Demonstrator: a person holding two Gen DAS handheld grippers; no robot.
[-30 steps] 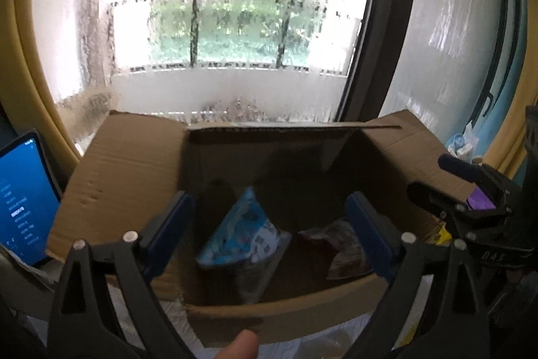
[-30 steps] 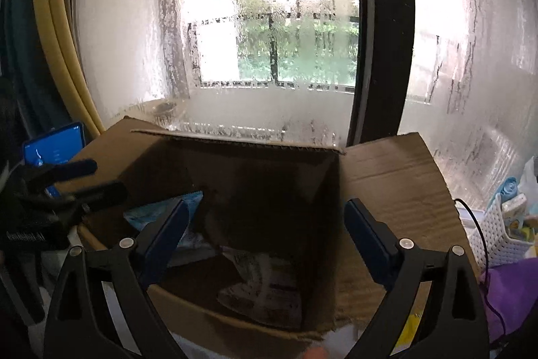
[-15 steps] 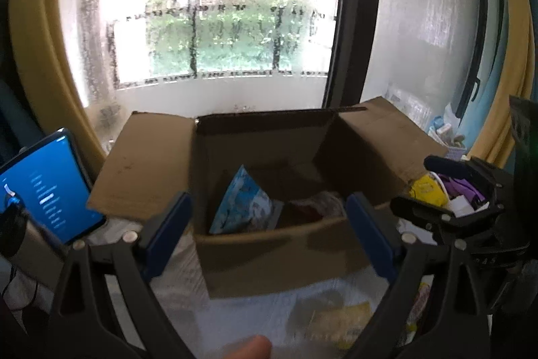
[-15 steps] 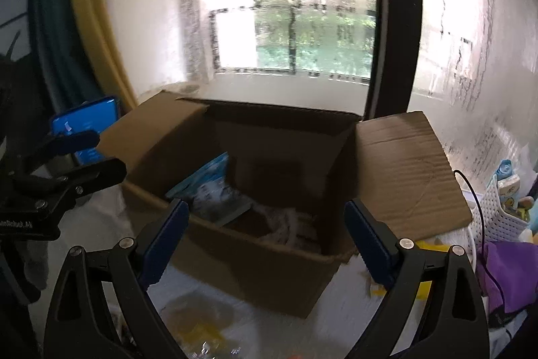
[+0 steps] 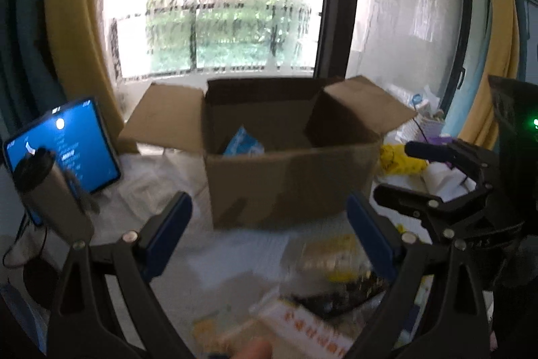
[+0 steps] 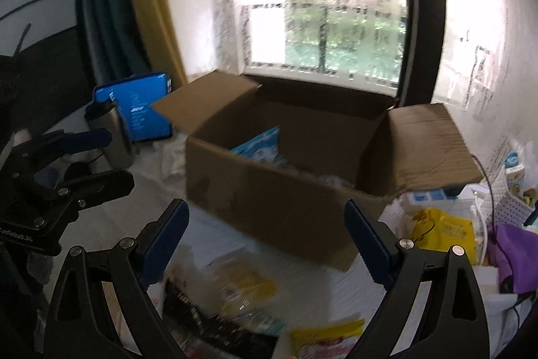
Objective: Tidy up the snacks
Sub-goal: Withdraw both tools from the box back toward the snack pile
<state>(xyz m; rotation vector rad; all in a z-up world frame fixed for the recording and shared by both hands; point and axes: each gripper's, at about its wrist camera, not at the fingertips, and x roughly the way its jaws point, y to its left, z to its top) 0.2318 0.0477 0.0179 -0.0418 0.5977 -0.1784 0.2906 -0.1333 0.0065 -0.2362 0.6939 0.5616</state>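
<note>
- Left tongs (image 5: 269, 231): spread wide, nothing between the blue pads (image 5: 168, 224). They hang over loose snack packets (image 5: 333, 261) on the near part of the white-covered surface (image 5: 235, 244).
- Right tongs (image 6: 265, 234): likewise spread and empty, over another blurred heap of packets (image 6: 242, 288); a yellow-and-red pack (image 6: 322, 342) lies at the near edge.
- The packets look like thin film bags: light, soft, crinkly and probably slippery. I would pinch one by a sealed end or flat across its middle, gently, as the contents may crush.
- The flat orange-printed pack (image 5: 312, 325) at the near edge looks stiffer and would take a grip across its short side.
- Box (image 5: 289, 157): open cardboard, flaps out, set towards the far edge by the window (image 5: 228, 22). A blue packet (image 5: 242, 142) already lies inside, so some sorting looks done.
- Whether the surface is a table or a bed I cannot tell; the white cover is rumpled and may drag.
- Left side: a lit tablet (image 5: 64, 143) and a steel flask (image 5: 50, 190) before it. Right side: a yellow bag (image 6: 444, 231), a white basket (image 6: 504, 194) and purple cloth (image 6: 514, 251).
- Yellow curtains (image 5: 74, 22) flank the window.
</note>
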